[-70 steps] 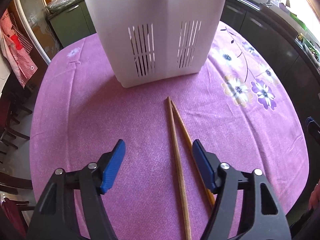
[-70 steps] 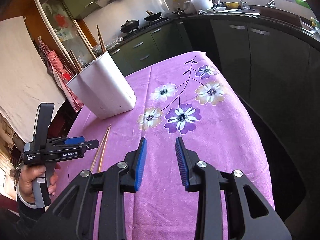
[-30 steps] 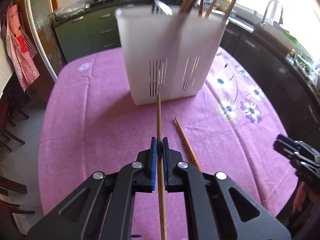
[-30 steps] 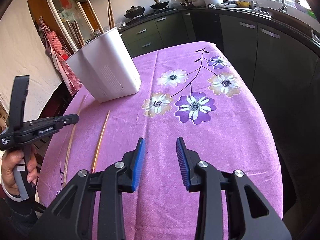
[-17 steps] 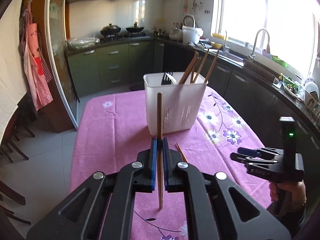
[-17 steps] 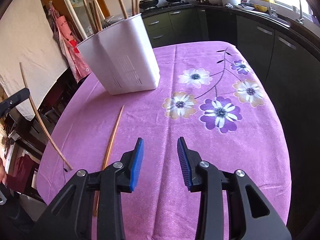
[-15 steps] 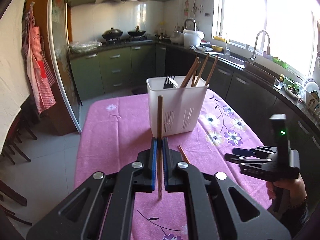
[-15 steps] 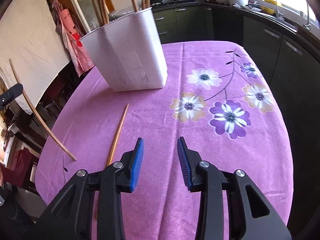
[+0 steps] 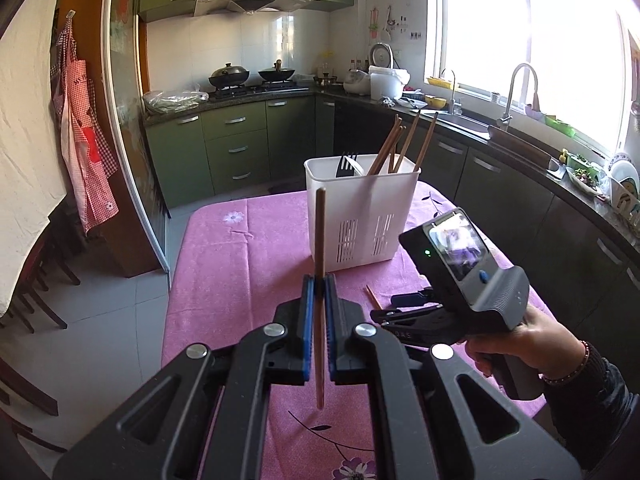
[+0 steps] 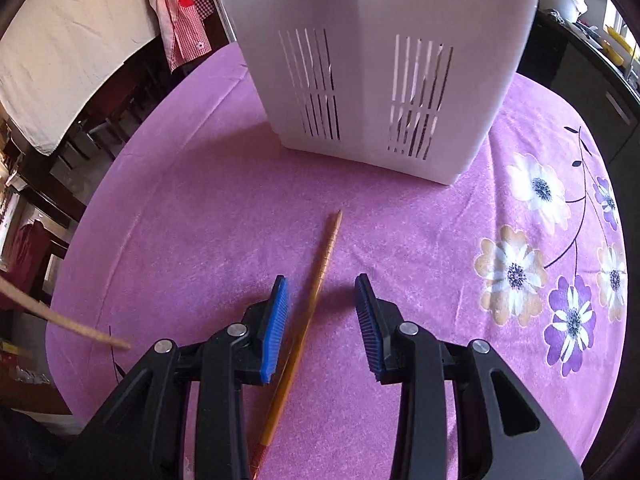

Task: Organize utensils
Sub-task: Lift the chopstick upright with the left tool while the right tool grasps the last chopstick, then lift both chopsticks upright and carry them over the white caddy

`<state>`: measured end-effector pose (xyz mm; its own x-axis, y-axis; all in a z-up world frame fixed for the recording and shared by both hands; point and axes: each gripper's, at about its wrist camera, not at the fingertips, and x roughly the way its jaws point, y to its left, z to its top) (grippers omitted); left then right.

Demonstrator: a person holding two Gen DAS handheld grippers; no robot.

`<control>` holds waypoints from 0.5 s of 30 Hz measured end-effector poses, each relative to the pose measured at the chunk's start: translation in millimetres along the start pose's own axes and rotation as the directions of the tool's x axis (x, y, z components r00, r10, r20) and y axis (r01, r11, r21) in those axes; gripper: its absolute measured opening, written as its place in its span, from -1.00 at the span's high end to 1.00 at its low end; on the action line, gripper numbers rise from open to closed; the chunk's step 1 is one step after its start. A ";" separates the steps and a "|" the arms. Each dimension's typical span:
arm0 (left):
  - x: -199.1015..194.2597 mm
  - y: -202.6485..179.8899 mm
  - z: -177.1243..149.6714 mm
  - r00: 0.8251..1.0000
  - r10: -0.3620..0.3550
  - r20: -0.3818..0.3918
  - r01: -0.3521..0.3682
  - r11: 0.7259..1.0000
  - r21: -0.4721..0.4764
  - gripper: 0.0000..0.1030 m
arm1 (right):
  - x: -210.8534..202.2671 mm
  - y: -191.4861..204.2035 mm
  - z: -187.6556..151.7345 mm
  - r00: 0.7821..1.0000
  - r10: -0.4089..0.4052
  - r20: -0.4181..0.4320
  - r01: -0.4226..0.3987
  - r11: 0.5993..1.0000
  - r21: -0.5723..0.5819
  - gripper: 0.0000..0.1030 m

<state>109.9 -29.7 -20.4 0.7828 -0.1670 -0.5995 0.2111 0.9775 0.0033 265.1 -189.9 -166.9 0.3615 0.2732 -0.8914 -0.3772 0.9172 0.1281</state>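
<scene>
My left gripper [image 9: 319, 286] is shut on a wooden chopstick [image 9: 319, 240] and holds it upright, high above the table, in front of the white slotted utensil holder [image 9: 360, 220]. The holder has several chopsticks and a black fork in it. My right gripper [image 10: 322, 300] is open and low over the purple tablecloth, its jaws on either side of a second chopstick [image 10: 316, 292] that lies flat. The holder [image 10: 380, 60] stands just beyond it. The held chopstick's end [image 10: 60, 320] shows at the left of the right wrist view.
The table has a purple flowered cloth [image 10: 520, 264]; its edges fall off to the left and right. Green kitchen cabinets [image 9: 236, 148] and a counter with a sink [image 9: 472, 120] surround it. A red checked apron [image 9: 88, 140] hangs at the left.
My left gripper has risen with its chopstick. My right gripper has moved forward, left and down, and now straddles the chopstick on the cloth.
</scene>
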 end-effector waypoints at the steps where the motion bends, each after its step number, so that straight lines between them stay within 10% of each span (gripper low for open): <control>1: 1.2 -0.7 -0.2 1.000 -0.003 -0.002 0.003 1.000 0.002 0.89 | 0.9 3.1 0.3 1.000 -0.017 -0.004 0.017 1.000 -0.007 0.32; 7: 2.0 -2.5 -3.0 1.000 -0.007 0.000 0.007 1.000 0.006 0.89 | 2.1 12.9 -1.9 0.997 -0.078 -0.008 0.078 0.997 -0.029 0.80; 15: -0.6 -1.2 -4.7 1.000 0.003 0.000 -0.004 1.000 0.009 0.89 | -27.7 8.0 2.6 0.995 -0.040 0.091 0.041 0.999 -0.002 0.88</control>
<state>106.5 -30.2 -23.8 0.7837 -0.1636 -0.5992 0.2135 0.9769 0.0124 254.2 -189.3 -140.0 0.4522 0.2610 -0.8529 -0.3639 0.9270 0.0907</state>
